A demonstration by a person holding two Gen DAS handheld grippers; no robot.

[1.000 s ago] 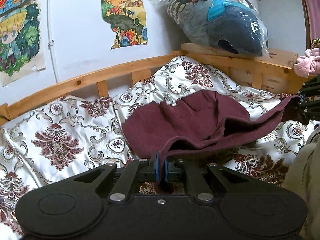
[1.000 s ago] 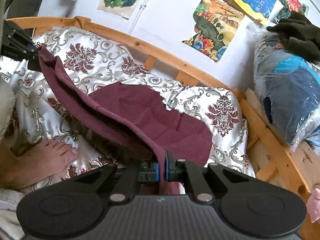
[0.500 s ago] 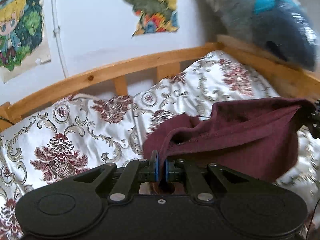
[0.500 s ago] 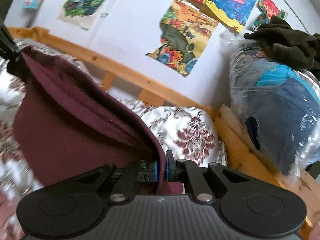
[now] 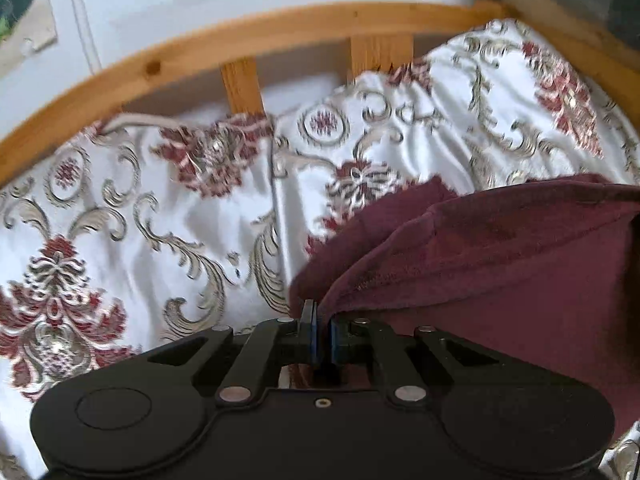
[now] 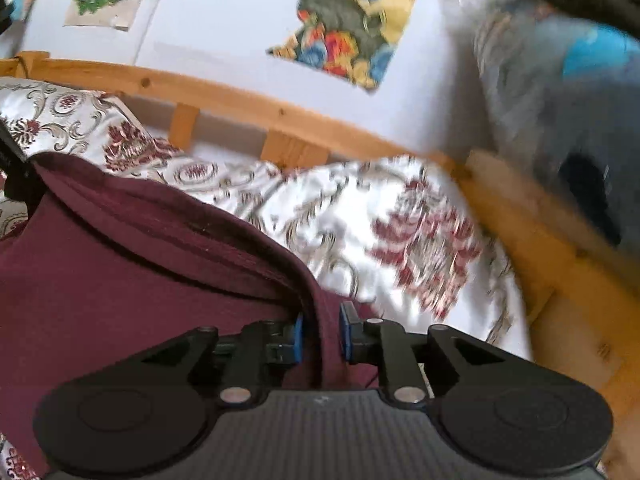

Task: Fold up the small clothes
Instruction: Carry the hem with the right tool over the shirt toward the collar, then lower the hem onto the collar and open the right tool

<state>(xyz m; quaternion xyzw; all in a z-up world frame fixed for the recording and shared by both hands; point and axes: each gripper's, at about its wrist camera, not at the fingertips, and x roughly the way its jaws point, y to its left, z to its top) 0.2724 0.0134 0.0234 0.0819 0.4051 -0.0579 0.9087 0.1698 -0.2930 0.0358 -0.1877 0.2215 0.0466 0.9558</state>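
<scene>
- A maroon garment (image 6: 120,280), soft knit with a thick rolled hem, hangs stretched between two grippers above a bed; its lower part drapes down toward the bedspread (image 5: 160,208).
- Its top edge runs as a doubled fold from the near right corner to the far left corner in the right wrist view, so two layers seem to be carried together.
- The left gripper (image 5: 322,336) is clamped tight on one corner of the garment, the blue pads pressed together with cloth pinched between them.
- The right gripper (image 6: 322,338) is opening; its blue pads stand a little apart and the fabric runs loosely between them, no longer pressed.
- Risk: with one corner let go while the other is pinched, the freed side may drop first, so the fold could land skewed or bunched.
- Risk: the layers may slide apart on the slick, satin-looking bedspread, spoiling the edge alignment.
- Risk: loose cloth may snag on the right gripper's pads.
- Beyond the bed lie a wooden bed rail (image 5: 280,28) and a white wall with a colourful poster (image 6: 348,28).
</scene>
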